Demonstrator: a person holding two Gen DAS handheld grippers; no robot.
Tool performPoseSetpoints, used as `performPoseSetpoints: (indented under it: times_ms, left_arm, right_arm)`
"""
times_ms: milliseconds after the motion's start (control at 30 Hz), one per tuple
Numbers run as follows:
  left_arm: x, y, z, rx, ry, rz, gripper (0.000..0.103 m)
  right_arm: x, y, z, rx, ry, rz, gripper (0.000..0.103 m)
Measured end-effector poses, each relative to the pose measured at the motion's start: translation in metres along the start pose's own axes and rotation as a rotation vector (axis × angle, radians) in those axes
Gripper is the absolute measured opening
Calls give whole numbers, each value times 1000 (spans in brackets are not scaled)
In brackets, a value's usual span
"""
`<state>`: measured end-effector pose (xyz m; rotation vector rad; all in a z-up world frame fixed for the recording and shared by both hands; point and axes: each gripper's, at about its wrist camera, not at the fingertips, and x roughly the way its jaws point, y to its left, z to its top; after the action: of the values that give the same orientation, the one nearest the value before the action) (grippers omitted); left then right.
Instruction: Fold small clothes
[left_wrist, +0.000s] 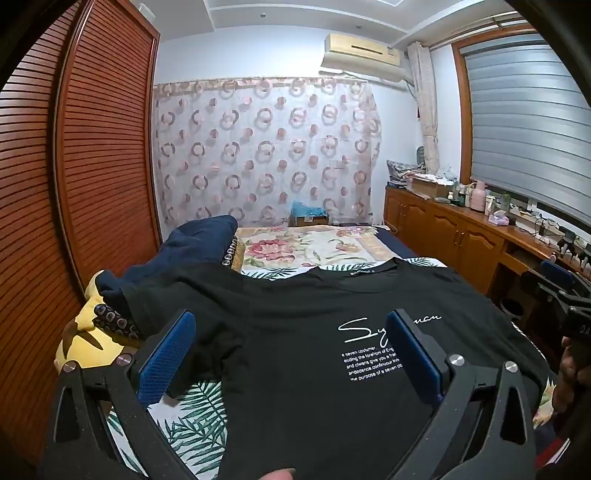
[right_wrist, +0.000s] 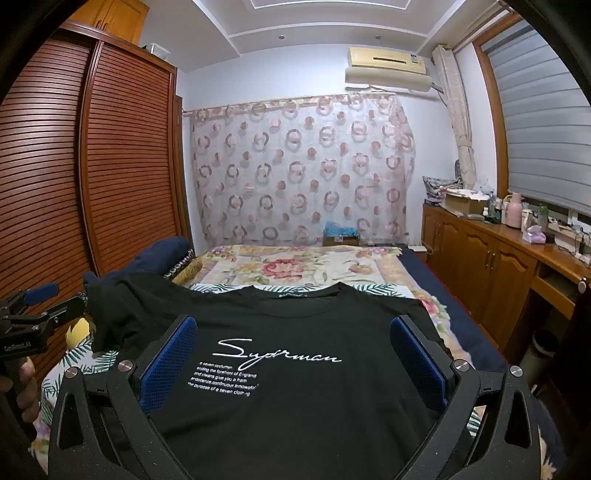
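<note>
Left wrist view. The black T-shirt lies front-up and flat on the leaf-print sheet, collar at 12 o'clock, hem toward the camera at 6 o'clock. The left gripper hovers over the shirt's left half with its jaws wide and nothing between the blue pads. The left sleeve, at 10 o'clock, drapes over a navy garment and a yellow cushion rather than lying flat. The right gripper shows at 3 o'clock; whether it is open cannot be told here. On the sideboard at 2 o'clock stands an open cardboard box holding pale, unidentifiable items; a second box at 12 o'clock, by the curtain, holds blue material.

Right wrist view. The right gripper is centred over the printed chest, its jaws likewise wide and empty. The shirt occupies the near bed; the floral blanket lies beyond it at 12 o'clock. The left gripper enters at 9 o'clock.

Technique (judgement). No fold appears begun. A clean first fold probably needs the draped sleeve drawn level first, then each gripper pinching a single layer at shoulder and hem on one side, moving together so the crease runs straight, parallel to the side seam.
</note>
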<state>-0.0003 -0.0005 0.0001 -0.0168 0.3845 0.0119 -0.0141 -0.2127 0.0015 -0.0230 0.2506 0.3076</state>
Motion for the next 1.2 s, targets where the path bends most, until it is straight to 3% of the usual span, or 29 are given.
performPoseSetpoints:
  times_ms: [1200]
  left_arm:
    - [0,0,0,9,-5,5,103]
  right_arm:
    - [1,0,0,-2,-1,3,103]
